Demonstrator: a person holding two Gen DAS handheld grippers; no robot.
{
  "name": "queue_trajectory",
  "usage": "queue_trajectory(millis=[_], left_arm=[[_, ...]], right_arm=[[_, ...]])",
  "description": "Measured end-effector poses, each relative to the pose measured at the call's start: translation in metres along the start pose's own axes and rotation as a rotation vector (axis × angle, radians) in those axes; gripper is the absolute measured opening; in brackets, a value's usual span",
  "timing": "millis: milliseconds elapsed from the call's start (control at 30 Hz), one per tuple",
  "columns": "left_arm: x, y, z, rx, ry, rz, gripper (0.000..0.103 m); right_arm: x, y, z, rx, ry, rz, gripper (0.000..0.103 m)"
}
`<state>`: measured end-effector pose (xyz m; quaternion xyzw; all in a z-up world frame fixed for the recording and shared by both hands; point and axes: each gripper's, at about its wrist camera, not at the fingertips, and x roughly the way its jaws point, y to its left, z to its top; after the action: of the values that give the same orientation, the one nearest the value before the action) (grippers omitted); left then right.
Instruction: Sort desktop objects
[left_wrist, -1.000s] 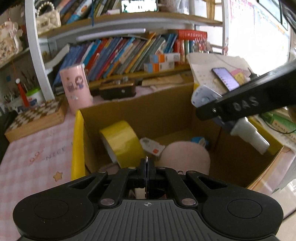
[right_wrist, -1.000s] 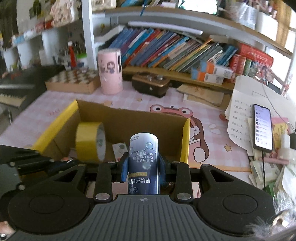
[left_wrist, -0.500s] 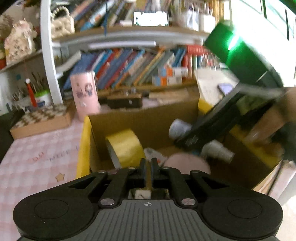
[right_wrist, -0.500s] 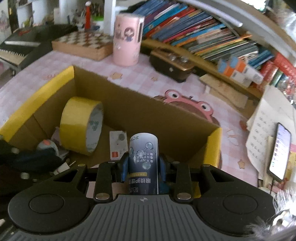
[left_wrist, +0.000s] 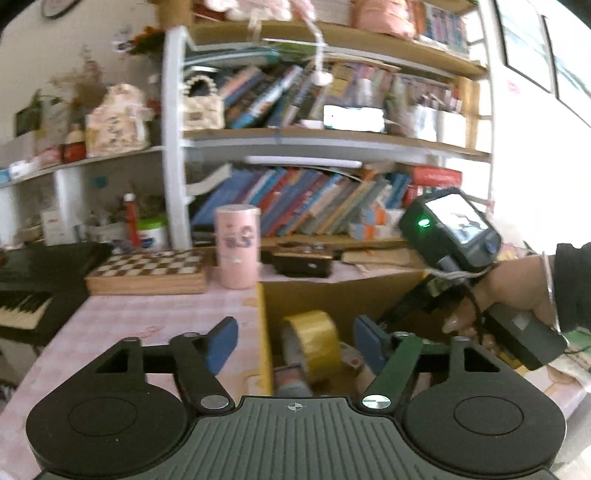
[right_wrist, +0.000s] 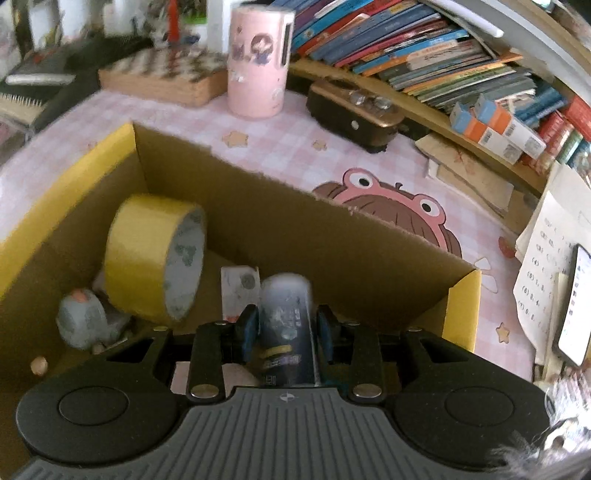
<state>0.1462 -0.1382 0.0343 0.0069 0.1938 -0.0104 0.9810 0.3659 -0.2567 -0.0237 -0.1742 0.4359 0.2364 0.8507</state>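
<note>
A cardboard box (right_wrist: 258, 206) with yellow flap edges holds a yellow tape roll (right_wrist: 147, 258), a grey rounded item (right_wrist: 83, 325) and a small white card (right_wrist: 238, 291). My right gripper (right_wrist: 286, 325) hangs low inside the box, and its jaws are opening. A dark blue spray bottle (right_wrist: 286, 306) stands blurred between the pads, with slim gaps on both sides. My left gripper (left_wrist: 295, 343) hovers over the box's left yellow edge (left_wrist: 264, 332). Its jaws are opening wide, with nothing between them. Beyond it lies the tape roll (left_wrist: 314, 339). A person's hand (left_wrist: 517, 295) holds the right gripper.
On the pink checked table behind the box stand a pink cylinder (right_wrist: 258, 59), a chessboard box (right_wrist: 162, 74) and a brown radio (right_wrist: 354, 114). Papers and a phone (right_wrist: 574, 306) lie at the right. Bookshelves line the back. A keyboard (left_wrist: 22, 306) sits at the far left.
My left gripper went from shut to wide open and rose back from the box. My right gripper sank deeper into the box with the bottle, and its pads eased apart.
</note>
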Motion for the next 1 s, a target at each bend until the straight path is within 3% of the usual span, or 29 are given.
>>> queue_trajectory(millis=[167, 400, 467, 700, 833, 1000], left_arm=[[-0.02, 0.018, -0.004, -0.012, -0.012, 0.075, 0.086], [-0.052, 0.044, -0.013, -0.033, -0.01, 0.123, 0.094], [-0.061, 0.052, -0.016, -0.045, -0.012, 0.142, 0.097], [-0.083, 0.069, -0.024, -0.033, -0.006, 0.196, 0.103], [-0.098, 0.076, -0.03, -0.031, -0.002, 0.173, 0.103], [-0.115, 0.081, -0.042, -0.008, 0.009, 0.159, 0.103]], right_arm=[[-0.024, 0.001, 0.0, 0.109, -0.077, 0.01, 0.04], [-0.088, 0.028, -0.018, 0.161, -0.239, -0.013, 0.045], [-0.106, 0.038, -0.027, 0.165, -0.289, -0.03, 0.056], [-0.151, 0.07, -0.066, 0.215, -0.399, -0.135, 0.07], [-0.167, 0.089, -0.095, 0.243, -0.429, -0.169, 0.082], [-0.185, 0.123, -0.129, 0.231, -0.442, -0.225, 0.089]])
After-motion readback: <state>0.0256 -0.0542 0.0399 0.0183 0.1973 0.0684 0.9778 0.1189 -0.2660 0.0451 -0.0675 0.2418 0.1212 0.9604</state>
